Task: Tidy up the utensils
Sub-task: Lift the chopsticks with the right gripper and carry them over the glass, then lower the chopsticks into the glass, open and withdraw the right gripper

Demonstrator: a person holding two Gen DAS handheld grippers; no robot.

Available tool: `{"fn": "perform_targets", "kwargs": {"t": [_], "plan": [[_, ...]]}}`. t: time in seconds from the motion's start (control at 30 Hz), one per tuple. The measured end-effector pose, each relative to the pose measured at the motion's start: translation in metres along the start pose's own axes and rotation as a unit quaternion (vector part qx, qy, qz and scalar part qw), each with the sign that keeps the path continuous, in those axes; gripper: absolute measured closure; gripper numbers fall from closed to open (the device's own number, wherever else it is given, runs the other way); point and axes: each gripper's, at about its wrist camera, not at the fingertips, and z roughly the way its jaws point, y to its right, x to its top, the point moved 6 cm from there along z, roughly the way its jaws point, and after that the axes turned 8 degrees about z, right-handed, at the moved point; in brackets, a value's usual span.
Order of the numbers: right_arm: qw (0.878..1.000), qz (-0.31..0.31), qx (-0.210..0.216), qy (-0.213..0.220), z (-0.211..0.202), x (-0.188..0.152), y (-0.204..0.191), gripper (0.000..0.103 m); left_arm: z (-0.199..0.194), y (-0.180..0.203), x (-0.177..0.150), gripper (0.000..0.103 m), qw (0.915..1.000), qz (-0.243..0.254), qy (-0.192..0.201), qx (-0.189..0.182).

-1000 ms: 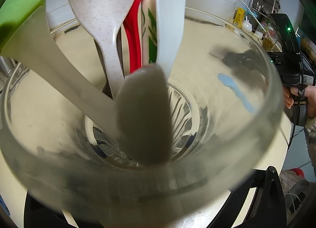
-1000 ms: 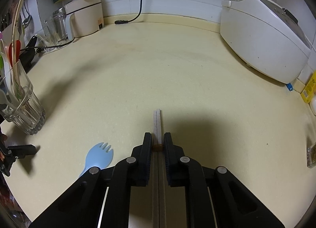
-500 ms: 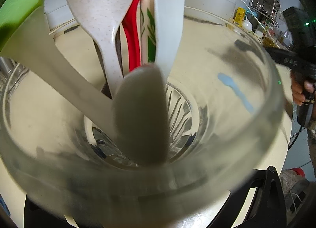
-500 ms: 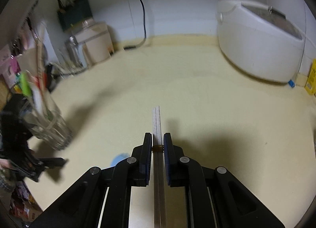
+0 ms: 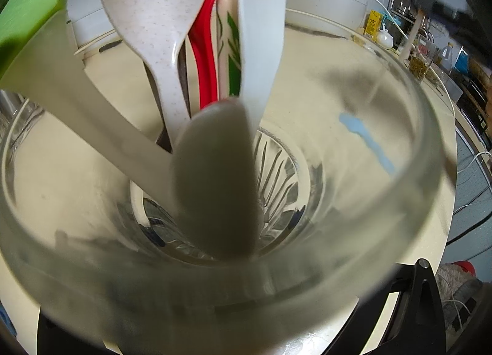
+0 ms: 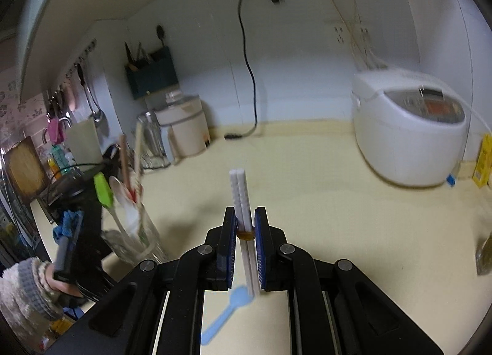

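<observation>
Right tongs (image 6: 245, 226) grip white chopsticks (image 6: 240, 193); no writing is legible.

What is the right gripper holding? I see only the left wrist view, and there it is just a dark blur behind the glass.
Observer: The right gripper is shut on a pair of white chopsticks, tied together by a brown band.
Operator: Is the blue spork near that gripper?
Observer: Yes. The blue spork lies on the counter just under the right gripper, and nothing touches it.
Operator: Are the chopsticks above the glass?
Observer: No. The glass is off to their left, clearly apart from them, and the chopstick tips point toward the back wall.
</observation>
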Motion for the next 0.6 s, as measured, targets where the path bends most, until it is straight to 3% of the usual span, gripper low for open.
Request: {"fn": "perform_targets", "kwargs": {"t": [0.17, 0.37, 0.6], "plan": [[0.999, -0.008, 0.03, 0.031, -0.009, 0.029, -0.028, 0.092, 0.0, 0.0, 0.0, 0.001, 1.0, 0.0, 0.0, 0.0], [0.993, -0.02, 0.099, 0.061, -0.016, 0.064, -0.081, 0.092, 0.0, 0.0, 0.0, 0.001, 1.0, 0.0, 0.0, 0.0], [0.984, -0.048, 0.154, 0.079, -0.008, 0.081, -0.142, 0.092, 0.0, 0.0, 0.0, 0.001, 1.0, 0.001, -0.001, 0.001]]}}
